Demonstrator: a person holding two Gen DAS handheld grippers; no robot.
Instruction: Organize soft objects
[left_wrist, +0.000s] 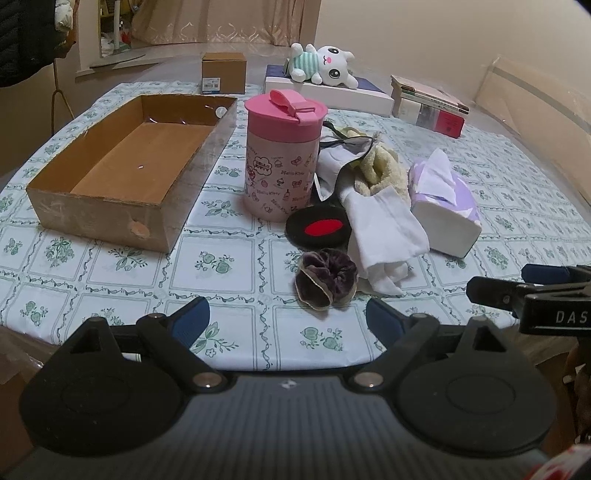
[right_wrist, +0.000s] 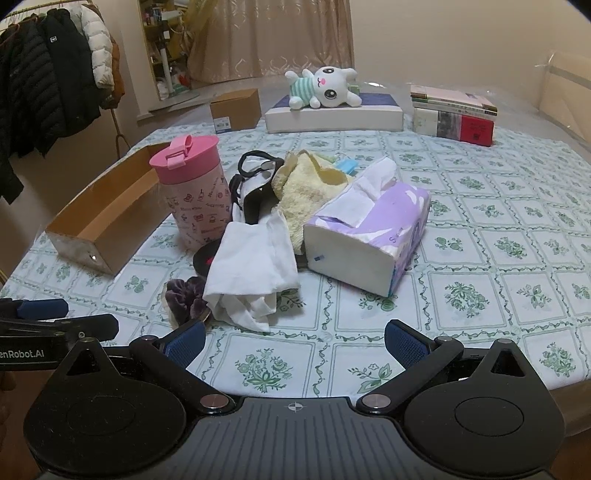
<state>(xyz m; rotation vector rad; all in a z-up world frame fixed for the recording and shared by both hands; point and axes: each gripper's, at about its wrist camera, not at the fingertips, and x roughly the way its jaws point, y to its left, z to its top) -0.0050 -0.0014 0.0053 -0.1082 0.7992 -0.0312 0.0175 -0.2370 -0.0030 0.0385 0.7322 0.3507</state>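
A pile of soft things lies mid-table: a purple velvet scrunchie (left_wrist: 325, 282) (right_wrist: 184, 295), a white cloth (left_wrist: 384, 232) (right_wrist: 255, 262), a yellow towel (left_wrist: 380, 166) (right_wrist: 306, 188), a black pad with a red oval (left_wrist: 317, 227) and a black-strapped mask (right_wrist: 255, 184). An open cardboard box (left_wrist: 122, 166) (right_wrist: 107, 218) sits empty at the left. My left gripper (left_wrist: 286, 321) is open just short of the scrunchie. My right gripper (right_wrist: 295, 343) is open near the table's front edge, before the white cloth. Neither holds anything.
A pink lidded cup (left_wrist: 282, 155) (right_wrist: 192, 192) stands between box and pile. A purple tissue pack (left_wrist: 447, 206) (right_wrist: 369, 236) lies right of the pile. At the back are a plush bunny (left_wrist: 325, 64) (right_wrist: 325, 88) on a white box, stacked books (right_wrist: 454, 114) and a small carton (left_wrist: 224, 72).
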